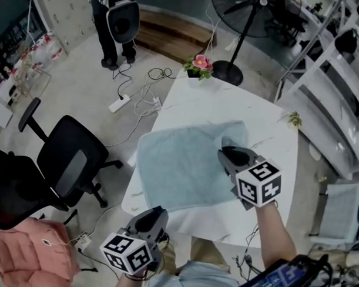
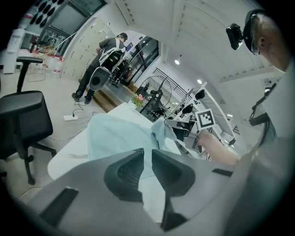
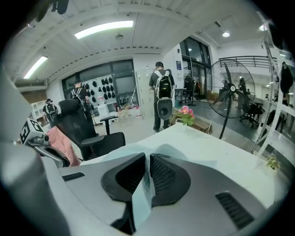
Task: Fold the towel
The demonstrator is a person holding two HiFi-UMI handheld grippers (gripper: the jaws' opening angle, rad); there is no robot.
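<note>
- Left claw, lowest in the head view at the table's near edge, is pinched on the near corner of the pale blue towel. Its own view shows cloth running down through the nearly closed claw.
- Right claw is clamped on the towel's far right corner, lifted off the table.
- Only the left gripper view shows that lifted corner from the side.
- Only the right gripper view shows cloth hanging through that claw, and two more people by the far wall.
- Only the head view shows the power strip on the grey floor.
- White table, open workroom.
- Count: two claws, one towel, one pot of pink flowers, one pedestal fan, one person with a backpack.
</note>
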